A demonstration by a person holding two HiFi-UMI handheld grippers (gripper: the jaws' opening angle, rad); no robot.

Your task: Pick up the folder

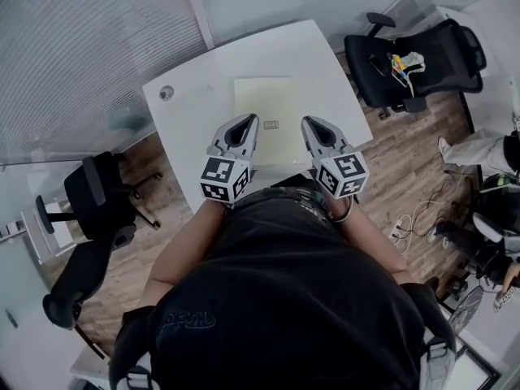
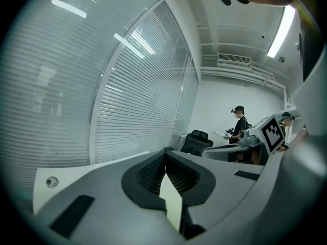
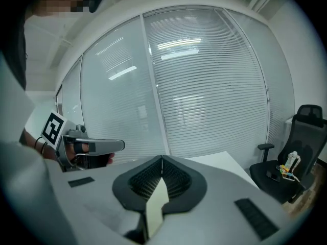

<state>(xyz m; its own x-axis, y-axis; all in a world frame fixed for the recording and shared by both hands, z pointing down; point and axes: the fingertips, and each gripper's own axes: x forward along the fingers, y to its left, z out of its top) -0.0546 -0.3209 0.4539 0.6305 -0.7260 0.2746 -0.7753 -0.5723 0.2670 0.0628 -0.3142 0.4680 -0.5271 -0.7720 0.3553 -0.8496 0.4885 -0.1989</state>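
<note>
Both sets of jaws are pressed tight together, nothing pinched in either one.
Pale yellow folder [image 1: 268, 108] is lying flat around the middle of the white table [image 1: 188, 96], with a small label near its front edge. Left gripper [image 1: 248, 120] and right gripper [image 1: 311, 123] sit side by side over the table's near edge, tips aimed at the folder's two near corners. Can't tell if they touch it. Black office chair [image 1: 414, 59] stands off the table's far right corner.
</note>
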